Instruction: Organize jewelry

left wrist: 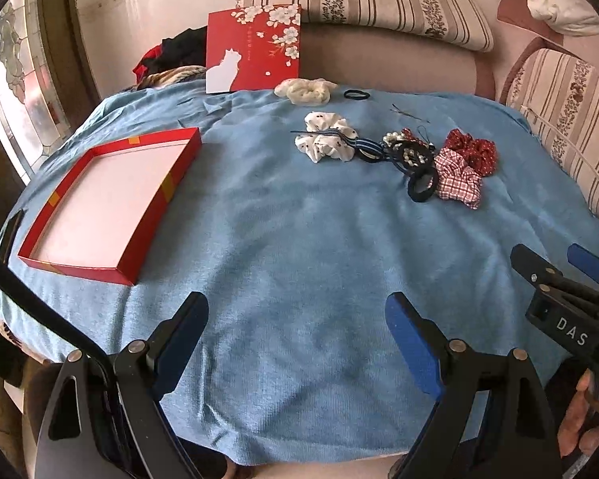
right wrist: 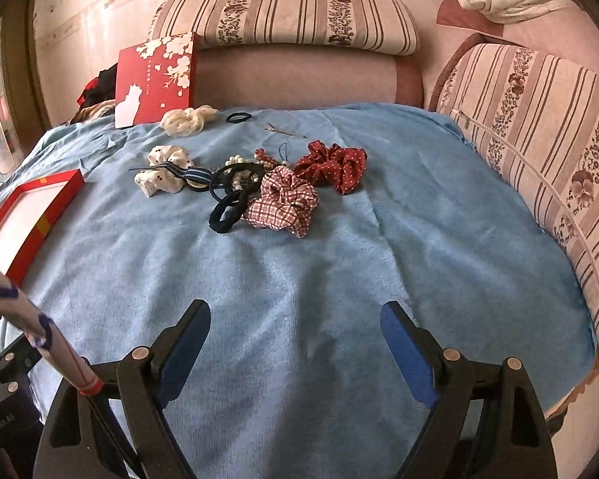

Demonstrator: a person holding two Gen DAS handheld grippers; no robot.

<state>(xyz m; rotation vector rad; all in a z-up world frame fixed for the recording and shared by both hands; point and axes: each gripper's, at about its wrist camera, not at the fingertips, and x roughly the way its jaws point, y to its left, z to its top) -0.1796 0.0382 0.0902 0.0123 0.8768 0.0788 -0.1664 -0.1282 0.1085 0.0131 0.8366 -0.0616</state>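
A pile of hair accessories lies on the blue cloth (left wrist: pixel 299 239): a white dotted scrunchie (left wrist: pixel 326 141), a striped blue band (left wrist: pixel 359 145), a pearl piece with black rings (left wrist: pixel 409 155), a black hair tie (left wrist: pixel 421 187), a red-checked scrunchie (left wrist: pixel 457 179) and a red dotted scrunchie (left wrist: pixel 473 149). The same pile shows in the right wrist view, with the checked scrunchie (right wrist: pixel 283 203) nearest. An open, empty red box (left wrist: pixel 108 203) lies at the left. My left gripper (left wrist: pixel 297 335) is open above the cloth's near edge. My right gripper (right wrist: pixel 295 339) is open and empty too.
The red box lid (left wrist: pixel 253 48) with white blossoms leans at the back. A cream scrunchie (left wrist: pixel 305 90), a thin black tie (left wrist: pixel 357 94) and a hairpin (left wrist: pixel 405 111) lie near it. Striped cushions (right wrist: pixel 539 127) border the right and back.
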